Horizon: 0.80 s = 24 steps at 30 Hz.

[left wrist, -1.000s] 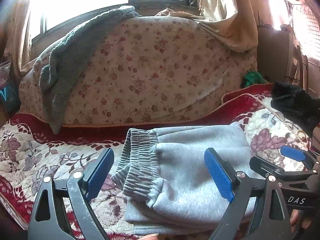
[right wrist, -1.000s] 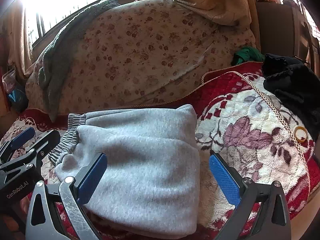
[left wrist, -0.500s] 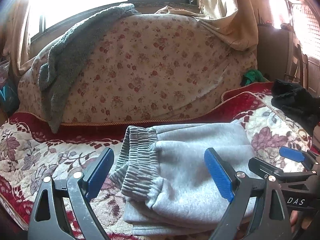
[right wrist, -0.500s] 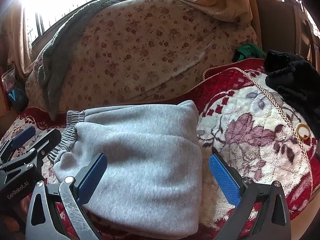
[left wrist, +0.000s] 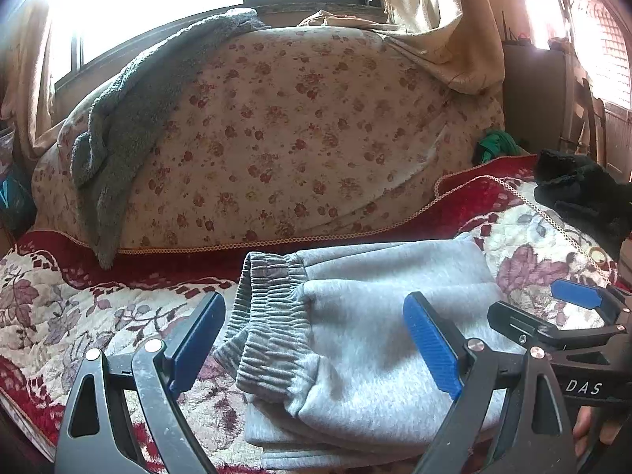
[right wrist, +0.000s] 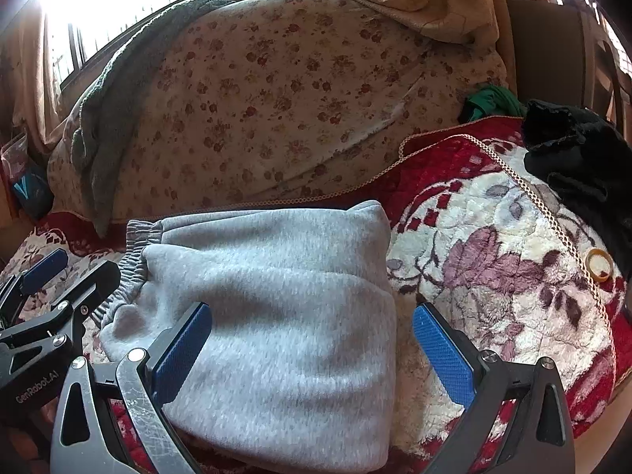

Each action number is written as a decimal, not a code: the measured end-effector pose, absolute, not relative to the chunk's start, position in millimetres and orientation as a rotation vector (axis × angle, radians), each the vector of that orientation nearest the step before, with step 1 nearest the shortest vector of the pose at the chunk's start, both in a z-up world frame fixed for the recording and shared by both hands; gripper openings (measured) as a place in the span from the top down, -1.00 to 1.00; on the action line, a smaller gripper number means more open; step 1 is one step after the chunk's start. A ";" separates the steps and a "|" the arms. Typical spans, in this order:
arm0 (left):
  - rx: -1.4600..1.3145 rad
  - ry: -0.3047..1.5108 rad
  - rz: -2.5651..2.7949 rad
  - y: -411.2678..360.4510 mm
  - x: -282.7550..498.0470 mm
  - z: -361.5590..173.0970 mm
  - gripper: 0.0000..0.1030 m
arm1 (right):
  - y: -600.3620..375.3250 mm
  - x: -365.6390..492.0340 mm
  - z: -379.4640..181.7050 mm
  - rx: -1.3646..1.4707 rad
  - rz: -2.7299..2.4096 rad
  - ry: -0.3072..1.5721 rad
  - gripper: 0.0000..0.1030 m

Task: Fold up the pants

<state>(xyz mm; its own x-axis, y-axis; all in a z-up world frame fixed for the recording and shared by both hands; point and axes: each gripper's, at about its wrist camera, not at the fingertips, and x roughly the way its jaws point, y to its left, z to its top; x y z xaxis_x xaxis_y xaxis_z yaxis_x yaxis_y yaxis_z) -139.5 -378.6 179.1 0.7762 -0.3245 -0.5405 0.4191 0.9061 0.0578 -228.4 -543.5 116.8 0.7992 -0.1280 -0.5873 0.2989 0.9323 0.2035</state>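
Pants (left wrist: 379, 331) folded in compact stack on blanket (right wrist: 493, 245). Left gripper (left wrist: 312, 349) jaws spread wide, empty. Right gripper (right wrist: 312, 349) jaws spread wide, empty, above pants.

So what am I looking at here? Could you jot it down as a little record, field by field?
garment: grey pants, folded into a compact stack
lies on: red floral blanket
left gripper: open, holding nothing
right gripper: open, holding nothing
behind: flowered sofa back with a grey towel draped over it
to the right: black clothing, green cloth
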 end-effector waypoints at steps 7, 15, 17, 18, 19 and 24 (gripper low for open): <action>0.179 0.551 -0.406 -377.9 -138.9 178.9 -0.77 | -542.2 -225.2 117.7 0.290 -0.229 0.606 -1.00; 0.182 0.554 -0.405 -377.8 -138.1 178.2 -0.77 | -542.1 -223.5 116.4 0.291 -0.228 0.614 -1.00; 0.182 0.553 -0.405 -378.0 -137.9 178.3 -0.77 | -543.0 -222.7 115.9 0.291 -0.228 0.616 -1.00; 0.181 0.553 -0.406 -378.4 -138.1 178.4 -0.77 | -542.9 -222.7 115.8 0.290 -0.228 0.616 -1.00; 0.181 0.553 -0.406 -378.6 -138.0 178.3 -0.77 | -542.9 -222.9 115.8 0.290 -0.229 0.616 -1.00; 0.181 0.557 -0.408 -378.3 -136.7 176.4 -0.77 | -543.2 -222.6 115.0 0.290 -0.232 0.619 -1.00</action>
<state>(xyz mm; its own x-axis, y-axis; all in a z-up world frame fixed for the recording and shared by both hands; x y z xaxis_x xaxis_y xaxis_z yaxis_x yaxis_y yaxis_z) -136.7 -378.3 176.4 0.7713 -0.3261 -0.5466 0.4228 0.9044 0.0570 -222.6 -543.2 115.0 0.7907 -0.1262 -0.5990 0.2982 0.9340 0.1968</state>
